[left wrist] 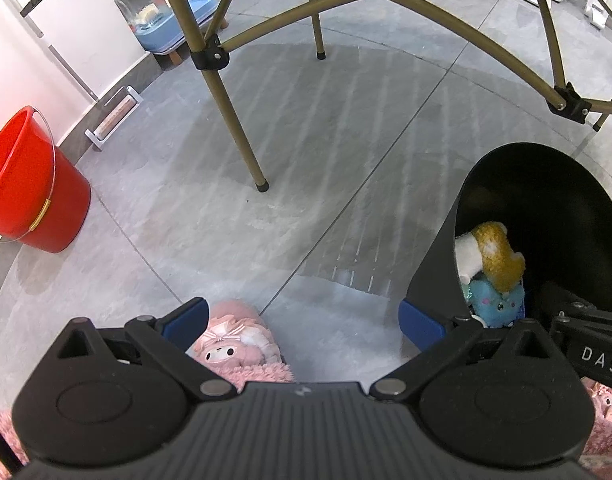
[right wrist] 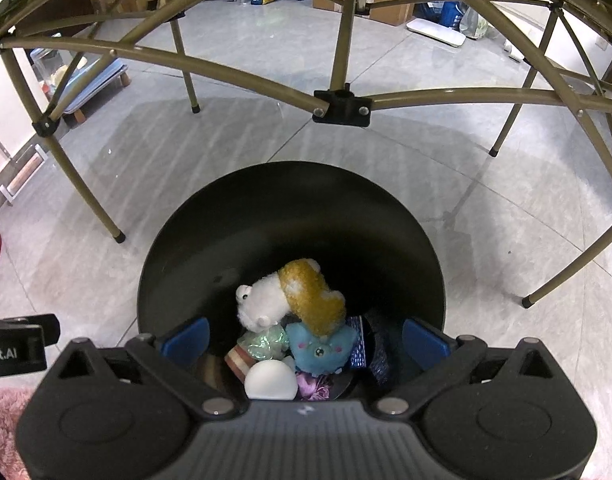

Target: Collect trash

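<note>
A: While both grippers point down at the floor, where's the trash?
B: In the black bin (right wrist: 290, 216). White-and-tan plush (right wrist: 290, 300) on top, blue plush (right wrist: 320, 350) under it, white ball (right wrist: 271, 380) nearest the camera, some shiny wrappers in between.
A: Right gripper (right wrist: 306, 338)?
B: Over the bin's mouth, jaws wide apart, blue pads either side, nothing between them.
A: Left gripper (left wrist: 302, 320)?
B: Jaws also spread wide, nothing gripped. Over bare grey tile, bin (left wrist: 546, 208) off to its right.
A: That pink thing?
B: Pink plush slipper (left wrist: 238, 344) on the floor, by the left pad (left wrist: 186, 318), partly hidden by the gripper body. Touching? Can't tell.
A: Background?
B: Red bucket (left wrist: 30, 184) at far left by the wall, folding table legs (left wrist: 234, 120) overhead.
</note>
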Motion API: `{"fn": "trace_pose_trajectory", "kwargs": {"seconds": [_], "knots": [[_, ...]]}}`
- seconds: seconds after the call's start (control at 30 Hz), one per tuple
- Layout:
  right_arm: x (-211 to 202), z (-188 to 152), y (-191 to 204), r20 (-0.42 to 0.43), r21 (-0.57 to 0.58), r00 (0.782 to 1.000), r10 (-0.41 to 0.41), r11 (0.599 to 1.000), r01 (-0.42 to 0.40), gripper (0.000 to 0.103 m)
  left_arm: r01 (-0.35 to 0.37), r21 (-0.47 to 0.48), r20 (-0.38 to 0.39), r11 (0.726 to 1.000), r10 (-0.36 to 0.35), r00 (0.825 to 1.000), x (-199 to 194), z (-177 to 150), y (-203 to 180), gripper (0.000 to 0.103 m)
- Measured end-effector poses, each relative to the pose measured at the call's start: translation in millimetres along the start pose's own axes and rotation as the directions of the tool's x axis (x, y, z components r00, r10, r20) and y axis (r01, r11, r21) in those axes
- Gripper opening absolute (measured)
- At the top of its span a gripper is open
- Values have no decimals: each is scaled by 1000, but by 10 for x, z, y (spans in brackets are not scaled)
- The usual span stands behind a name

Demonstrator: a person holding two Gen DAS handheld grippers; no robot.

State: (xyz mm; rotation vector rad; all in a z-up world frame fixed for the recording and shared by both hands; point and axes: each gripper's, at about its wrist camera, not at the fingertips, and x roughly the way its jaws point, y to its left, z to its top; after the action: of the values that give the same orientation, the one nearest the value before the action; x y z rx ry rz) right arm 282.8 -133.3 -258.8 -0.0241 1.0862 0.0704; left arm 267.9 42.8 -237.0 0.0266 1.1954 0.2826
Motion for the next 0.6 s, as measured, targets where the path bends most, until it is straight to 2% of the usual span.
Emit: {"fn": "trace_pose_trajectory", "kwargs": {"seconds": [0.17,0.37,0.5,0.6], "knots": [[-97,-8,-40,19,5,1000,-1,1000,0,103,19,3,21,1000,-19,1000,-82,-16,-42,103],[-304,-92,-116,39,-14,999,-18,1000,19,103,36,-11,97,999,-34,995,-306,-81,-15,103],[-592,-156,-227,67,-6,998,-20,1000,20,103,66,-2,160,998,-65,985,-579,-171,15,103],[-901,-225,-307,108,-8,994,-12,1000,13,103,91,18,221,996,-92,971,-853,-253,20,103]]}}
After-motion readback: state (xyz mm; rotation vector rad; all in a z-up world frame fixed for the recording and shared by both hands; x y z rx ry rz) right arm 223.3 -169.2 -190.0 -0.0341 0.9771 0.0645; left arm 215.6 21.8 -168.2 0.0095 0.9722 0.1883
